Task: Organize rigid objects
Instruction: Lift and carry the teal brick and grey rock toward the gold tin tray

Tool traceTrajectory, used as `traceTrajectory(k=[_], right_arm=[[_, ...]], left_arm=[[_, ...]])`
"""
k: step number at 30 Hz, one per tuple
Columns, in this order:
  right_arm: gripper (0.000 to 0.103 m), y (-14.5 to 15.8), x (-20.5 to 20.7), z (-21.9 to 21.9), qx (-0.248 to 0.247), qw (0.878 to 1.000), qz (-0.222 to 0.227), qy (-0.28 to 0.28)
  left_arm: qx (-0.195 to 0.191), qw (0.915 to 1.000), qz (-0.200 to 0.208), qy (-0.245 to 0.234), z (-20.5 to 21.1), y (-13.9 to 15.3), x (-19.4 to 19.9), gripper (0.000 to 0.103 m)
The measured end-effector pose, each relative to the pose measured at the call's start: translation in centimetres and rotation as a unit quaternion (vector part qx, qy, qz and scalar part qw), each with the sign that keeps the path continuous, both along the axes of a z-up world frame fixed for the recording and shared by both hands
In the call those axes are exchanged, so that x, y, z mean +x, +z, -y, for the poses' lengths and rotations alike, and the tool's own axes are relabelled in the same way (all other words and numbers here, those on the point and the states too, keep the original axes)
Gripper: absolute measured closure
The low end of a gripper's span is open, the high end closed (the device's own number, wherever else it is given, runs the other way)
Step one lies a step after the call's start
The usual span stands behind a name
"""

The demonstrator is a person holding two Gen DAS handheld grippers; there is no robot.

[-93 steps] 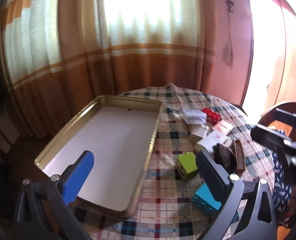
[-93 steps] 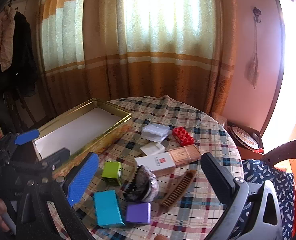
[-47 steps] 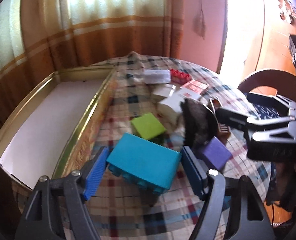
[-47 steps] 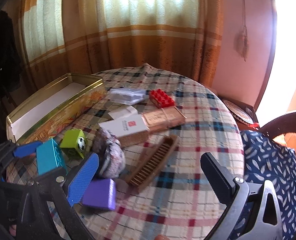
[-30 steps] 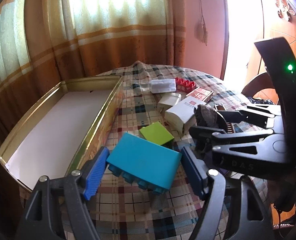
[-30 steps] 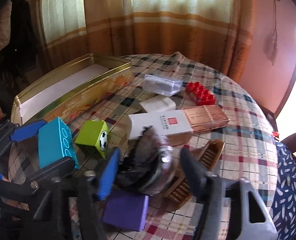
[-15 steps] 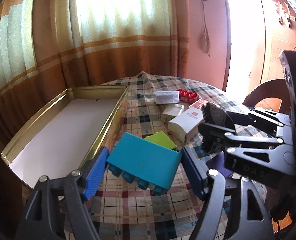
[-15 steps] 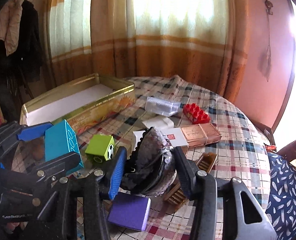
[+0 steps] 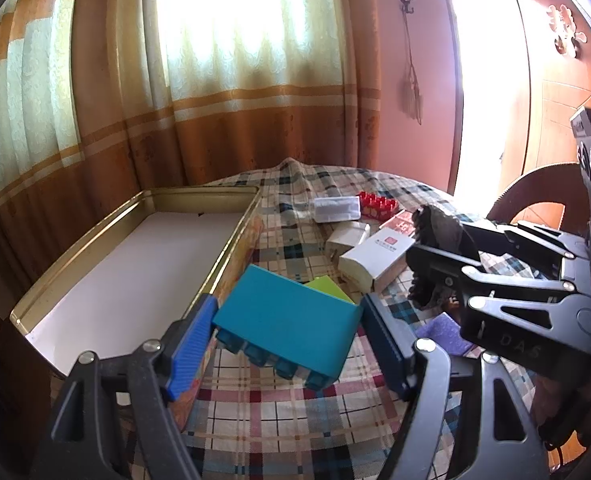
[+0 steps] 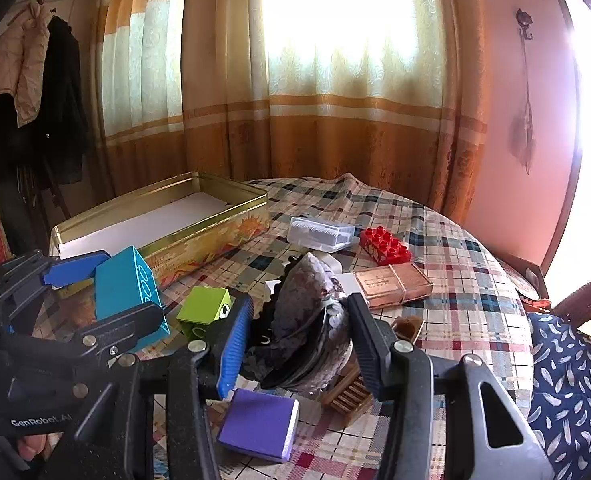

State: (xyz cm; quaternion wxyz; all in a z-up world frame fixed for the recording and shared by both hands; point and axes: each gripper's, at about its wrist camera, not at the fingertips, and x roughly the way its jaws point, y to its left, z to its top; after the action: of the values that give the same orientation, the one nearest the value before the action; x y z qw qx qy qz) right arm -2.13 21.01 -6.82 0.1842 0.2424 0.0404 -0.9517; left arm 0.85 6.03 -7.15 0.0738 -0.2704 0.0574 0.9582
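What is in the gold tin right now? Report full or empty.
Empty: the gold tin shows only its bare white floor. The teal block is outside, in the left gripper.

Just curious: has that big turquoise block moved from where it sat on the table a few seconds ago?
Yes. The turquoise block is off the tablecloth, held in the left tongs, nearer the gold tin than before.

The teal block [image 9: 287, 320] now hangs clamped in the left gripper [image 9: 285, 334] above the tablecloth [image 9: 295, 412]; the right gripper [image 10: 297, 334] now grips the dark hair claw [image 10: 303, 320], lifted.
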Motion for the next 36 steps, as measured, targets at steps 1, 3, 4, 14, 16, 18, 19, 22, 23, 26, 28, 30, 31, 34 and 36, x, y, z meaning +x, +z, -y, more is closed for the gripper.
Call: traceTrajectory(k=[1, 3, 4, 14, 16, 18, 19, 22, 23, 26, 28, 30, 31, 34, 36], right_arm=[[0.052, 0.0, 0.0, 0.0, 0.0, 1.0, -0.002, 0.0], [0.052, 0.0, 0.2, 0.0, 0.0, 1.0, -0.005, 0.001], [0.052, 0.1, 0.3, 0.0, 0.001, 1.0, -0.008, 0.001], [0.052, 0.2, 0.7, 0.0, 0.002, 1.0, -0.021, 0.002], [0.052, 0.2, 0.8, 0.0, 0.001, 1.0, -0.024, 0.002], [0.052, 0.2, 0.9, -0.1, -0.001, 1.0, -0.028, 0.002], [0.052, 0.3, 1.0, -0.1, -0.001, 1.0, -0.029, 0.002], [0.052, 0.3, 1.0, -0.1, -0.002, 1.0, -0.028, 0.001], [0.052, 0.3, 1.0, -0.1, -0.004, 1.0, -0.027, 0.0], [0.052, 0.4, 0.8, -0.5, -0.014, 1.0, -0.023, -0.004], [0.052, 0.6, 0.8, -0.5, -0.015, 1.0, -0.025, -0.003], [0.052, 0.8, 0.8, -0.4, -0.016, 0.999, -0.028, -0.002], [0.052, 0.9, 0.9, -0.4, -0.017, 0.999, -0.03, -0.002], [0.052, 1.3, 1.0, -0.2, -0.022, 0.999, -0.042, 0.0], [0.052, 1.5, 1.0, 0.1, -0.019, 0.999, -0.047, 0.002]], left_arm=[[-0.001, 1.0, -0.002, 0.0, 0.0, 0.0, 0.0, 0.029], [-0.002, 1.0, -0.005, -0.001, -0.1, 0.0, 0.1, 0.029], [-0.005, 0.9999, -0.009, -0.001, -0.2, 0.1, 0.1, 0.029], [-0.011, 0.9997, -0.022, -0.006, -0.3, 0.2, 0.5, 0.029], [-0.01, 0.9996, -0.026, -0.005, -0.3, 0.2, 0.5, 0.029], [-0.01, 0.9994, -0.034, -0.004, -0.2, 0.4, 0.7, 0.029], [-0.01, 0.9992, -0.038, -0.003, -0.1, 0.5, 0.8, 0.029], [-0.01, 0.9991, -0.042, -0.001, 0.0, 0.6, 0.6, 0.029], [-0.011, 0.9989, -0.045, 0.002, 0.1, 0.6, 0.6, 0.029], [-0.017, 0.9979, -0.061, 0.014, 0.5, 0.9, 0.6, 0.029], [-0.017, 0.9975, -0.065, 0.02, 0.9, 1.1, 0.5, 0.029], [-0.013, 0.9976, -0.064, 0.024, 1.1, 1.1, 0.3, 0.029], [-0.013, 0.9975, -0.064, 0.026, 1.2, 1.1, 0.3, 0.029], [-0.012, 0.9972, -0.067, 0.032, 1.5, 1.2, 0.2, 0.029], [-0.013, 0.9967, -0.072, 0.036, 1.6, 1.3, 0.3, 0.029]])
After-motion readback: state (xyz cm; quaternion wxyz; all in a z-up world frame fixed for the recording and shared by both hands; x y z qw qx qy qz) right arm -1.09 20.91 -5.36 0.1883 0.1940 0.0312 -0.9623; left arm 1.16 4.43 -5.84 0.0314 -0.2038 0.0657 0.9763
